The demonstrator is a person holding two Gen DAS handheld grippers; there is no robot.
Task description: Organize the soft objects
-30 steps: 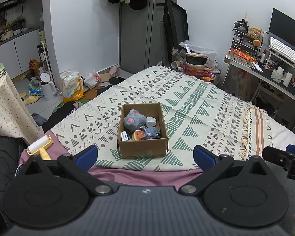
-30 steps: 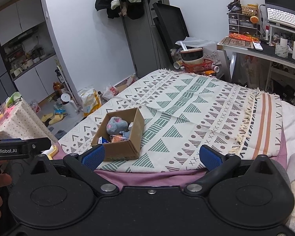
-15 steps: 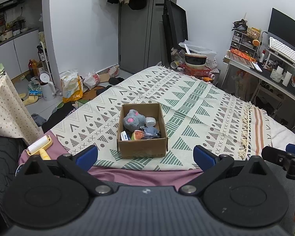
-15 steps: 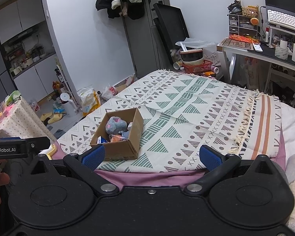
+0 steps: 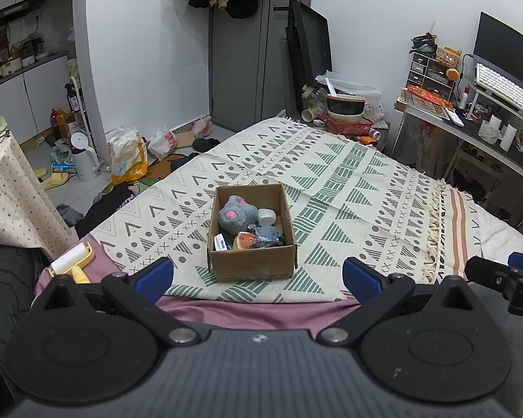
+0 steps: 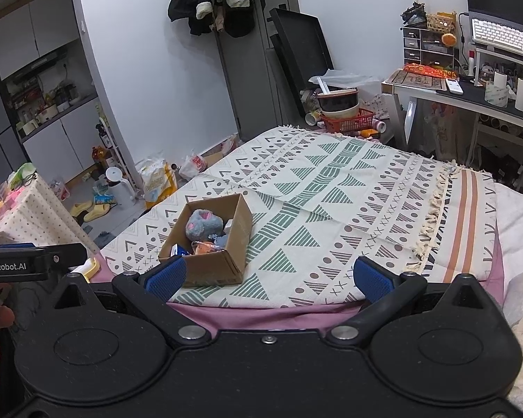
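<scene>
Cardboard box [image 5: 252,235] on blanket [image 5: 348,188] holds grey plush [image 5: 234,213], small soft items | left gripper [image 5: 258,275], right gripper [image 6: 268,277] jaws apart, empty, short of box | fits unpacking or packing done

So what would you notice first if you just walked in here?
Probably the open cardboard box sitting alone on the patterned blanket, near the bed's front edge. A fluffy grey plush toy with pink patches lies inside it among smaller things. Both the left gripper and right gripper hover wide open and empty.
</scene>
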